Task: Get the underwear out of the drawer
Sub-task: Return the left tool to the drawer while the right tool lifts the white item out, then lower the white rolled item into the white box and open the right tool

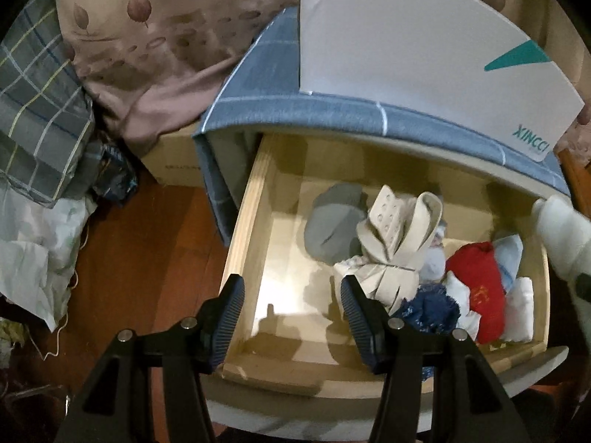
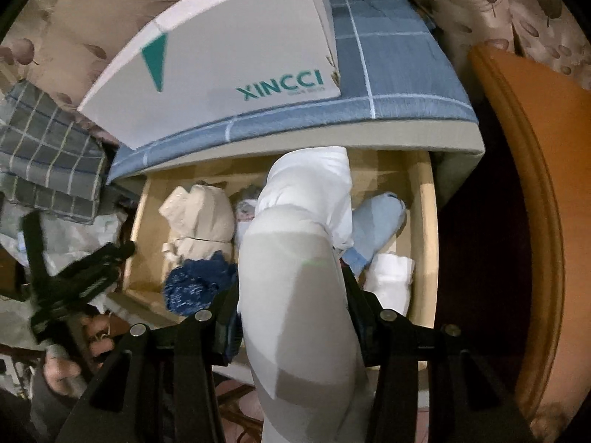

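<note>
White underwear (image 2: 306, 258), a long folded garment, hangs clamped between the fingers of the right gripper (image 2: 291, 317), raised above the open wooden drawer (image 2: 424, 229) and hiding much of its middle. Its upper end also shows at the right edge of the left wrist view, over the drawer's right side.

Below it in the drawer lie more garments: a beige bundle (image 1: 399, 236) near the centre, a grey piece (image 1: 332, 225) just left of that, a dark blue patterned piece (image 1: 428, 310) toward the front, a red piece (image 1: 476, 288) and a small white fold (image 1: 521, 306) at the right, with a pale blue item (image 2: 376, 221) behind them. The drawer's left half is bare wood.

The left gripper (image 1: 291, 313) hovers over the drawer's front left corner, its ribbed fingers (image 1: 231, 317) spread wide with nothing between them; the right finger stands just beside the beige bundle. In the right wrist view a hand (image 2: 74, 361) grips its handle.

Above the drawer, the cabinet top is covered in blue checked cloth (image 1: 332, 110), and a white box (image 2: 236, 55) printed XINCCI rests on it. Left of the drawer are reddish floor (image 1: 147, 251), a cardboard box (image 1: 170, 162) and a grey checked cloth (image 1: 37, 110).
</note>
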A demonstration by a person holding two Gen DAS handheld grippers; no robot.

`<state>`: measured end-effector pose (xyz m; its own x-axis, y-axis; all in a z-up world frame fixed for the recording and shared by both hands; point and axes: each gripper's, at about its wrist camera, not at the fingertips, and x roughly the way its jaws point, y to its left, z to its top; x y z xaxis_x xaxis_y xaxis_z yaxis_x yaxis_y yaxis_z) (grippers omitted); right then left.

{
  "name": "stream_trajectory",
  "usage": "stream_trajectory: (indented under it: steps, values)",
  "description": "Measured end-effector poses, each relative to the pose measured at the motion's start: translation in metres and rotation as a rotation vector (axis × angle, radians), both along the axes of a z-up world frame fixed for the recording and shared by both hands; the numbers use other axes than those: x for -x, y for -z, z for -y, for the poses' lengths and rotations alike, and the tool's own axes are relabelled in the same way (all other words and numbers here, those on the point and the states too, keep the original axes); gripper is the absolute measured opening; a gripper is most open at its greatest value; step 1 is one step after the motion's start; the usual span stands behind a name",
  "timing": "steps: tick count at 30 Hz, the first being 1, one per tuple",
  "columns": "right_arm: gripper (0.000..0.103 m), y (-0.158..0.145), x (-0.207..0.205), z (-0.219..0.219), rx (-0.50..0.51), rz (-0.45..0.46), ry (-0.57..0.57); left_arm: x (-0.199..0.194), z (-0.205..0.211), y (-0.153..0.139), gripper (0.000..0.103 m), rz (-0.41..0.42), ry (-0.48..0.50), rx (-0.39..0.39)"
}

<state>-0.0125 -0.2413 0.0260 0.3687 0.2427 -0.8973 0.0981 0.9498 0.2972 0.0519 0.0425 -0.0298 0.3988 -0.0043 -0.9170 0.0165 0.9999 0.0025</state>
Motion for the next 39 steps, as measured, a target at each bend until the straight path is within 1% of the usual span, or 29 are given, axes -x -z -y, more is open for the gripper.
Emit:
stream_trajectory:
  steps: [2, 5, 10, 13, 16, 20, 22, 24, 26, 27, 30, 34, 35, 36, 39]
  values:
    - [0.043, -0.009, 0.002, 0.0, 0.0, 0.014, -0.007, 0.0, -0.001, 0.002, 0.056, -0.007, -0.008, 0.005]
    - [0.043, -0.02, 0.004, -0.004, -0.01, 0.028, -0.014, 0.003, -0.002, 0.006, 0.056, -0.019, -0.027, -0.018]
    - [0.043, -0.032, 0.016, -0.009, -0.034, 0.039, -0.026, 0.005, -0.002, 0.003, 0.056, 0.011, -0.041, -0.037]
    - [0.043, -0.045, 0.023, -0.011, -0.038, 0.064, -0.031, 0.007, 0.0, 0.002, 0.056, 0.02, -0.031, -0.041]
    - [0.043, -0.061, 0.026, -0.01, -0.039, 0.095, -0.028, 0.009, 0.003, -0.001, 0.056, 0.043, -0.026, -0.063]
    - [0.043, -0.095, 0.014, -0.013, -0.021, 0.17, -0.033, 0.013, 0.007, -0.005, 0.056, 0.072, -0.011, -0.075]
    - [0.043, -0.115, 0.0, -0.014, 0.0, 0.213, -0.036, 0.013, 0.006, -0.007, 0.056, 0.081, -0.011, -0.075]
    - [0.043, -0.127, -0.014, -0.016, 0.019, 0.242, -0.036, 0.013, 0.006, -0.008, 0.056, 0.083, -0.014, -0.062]
    - [0.043, -0.145, -0.038, -0.019, 0.041, 0.277, -0.043, 0.012, 0.004, -0.008, 0.056, 0.081, -0.019, -0.045]
    - [0.043, -0.151, -0.045, -0.02, 0.054, 0.286, -0.044, 0.012, 0.002, -0.008, 0.056, 0.082, -0.025, -0.037]
    - [0.043, -0.164, -0.089, -0.024, 0.103, 0.297, -0.042, 0.012, -0.002, -0.009, 0.056, 0.086, -0.035, -0.012]
    - [0.043, -0.161, -0.135, -0.028, 0.146, 0.276, -0.04, 0.012, -0.004, -0.01, 0.055, 0.093, -0.048, 0.004]
    - [0.043, -0.155, -0.151, -0.03, 0.162, 0.254, -0.043, 0.012, -0.004, -0.01, 0.055, 0.094, -0.048, 0.005]
    - [0.043, -0.15, -0.157, -0.03, 0.167, 0.244, -0.04, 0.013, -0.005, -0.01, 0.056, 0.095, -0.044, 0.008]
    - [0.043, -0.127, -0.192, -0.032, 0.212, 0.179, -0.049, 0.013, -0.004, -0.01, 0.056, 0.096, -0.04, 0.007]
